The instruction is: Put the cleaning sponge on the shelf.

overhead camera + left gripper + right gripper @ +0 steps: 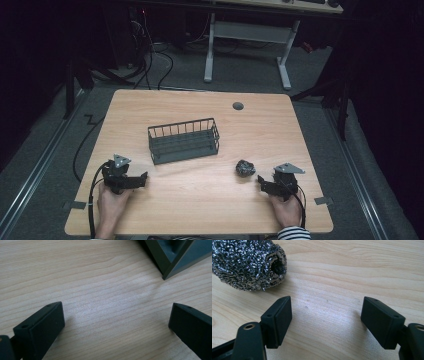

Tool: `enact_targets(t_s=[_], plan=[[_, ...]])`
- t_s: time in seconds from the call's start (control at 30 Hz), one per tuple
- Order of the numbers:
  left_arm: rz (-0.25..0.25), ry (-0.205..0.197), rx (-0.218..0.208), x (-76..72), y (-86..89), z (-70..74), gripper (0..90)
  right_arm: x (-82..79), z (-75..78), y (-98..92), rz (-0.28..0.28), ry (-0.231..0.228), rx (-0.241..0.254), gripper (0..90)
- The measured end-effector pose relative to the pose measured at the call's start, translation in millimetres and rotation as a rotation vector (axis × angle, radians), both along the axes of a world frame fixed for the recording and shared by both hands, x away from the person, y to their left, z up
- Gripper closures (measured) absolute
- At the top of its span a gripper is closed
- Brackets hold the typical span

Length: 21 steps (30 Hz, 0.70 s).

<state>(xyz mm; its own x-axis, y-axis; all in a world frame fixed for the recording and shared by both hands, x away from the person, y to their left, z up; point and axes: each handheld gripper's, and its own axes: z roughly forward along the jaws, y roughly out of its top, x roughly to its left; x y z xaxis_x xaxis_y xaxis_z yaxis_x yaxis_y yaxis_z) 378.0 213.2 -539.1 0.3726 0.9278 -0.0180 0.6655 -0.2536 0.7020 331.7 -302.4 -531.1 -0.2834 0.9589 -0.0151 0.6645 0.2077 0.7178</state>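
Dim surroundings, evenly lit table (200,200), soft blurred close-ups.

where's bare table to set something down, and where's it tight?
Free: the far strip between the wire basket and the table back edge, broken only by the grommet hole; the near middle between the left tongs and right tongs; the right side beyond the basket. Tight: the steel scourer sits just ahead of the right tongs.

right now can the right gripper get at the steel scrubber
Probably yes. The right gripper rests on the table with jaws open, and the steel scrubber lies just ahead of them, off to one side, with bare wood between. The wire basket stands well clear of that path.
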Motion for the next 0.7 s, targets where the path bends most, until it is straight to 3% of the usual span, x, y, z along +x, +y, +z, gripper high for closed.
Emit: enact_targets(t_s=[0.37,0.7], plan=[[-0.003,-0.004,0.0,-0.4,-0.3,0.1,1.6,-0.1,-0.1,0.5,-0.005,0.0,0.0,25.1],[-0.018,-0.029,-0.009,-2.9,-1.1,1.6,13.8,-0.4,0.0,0.9,-0.008,-0.001,-0.002,25.4]])
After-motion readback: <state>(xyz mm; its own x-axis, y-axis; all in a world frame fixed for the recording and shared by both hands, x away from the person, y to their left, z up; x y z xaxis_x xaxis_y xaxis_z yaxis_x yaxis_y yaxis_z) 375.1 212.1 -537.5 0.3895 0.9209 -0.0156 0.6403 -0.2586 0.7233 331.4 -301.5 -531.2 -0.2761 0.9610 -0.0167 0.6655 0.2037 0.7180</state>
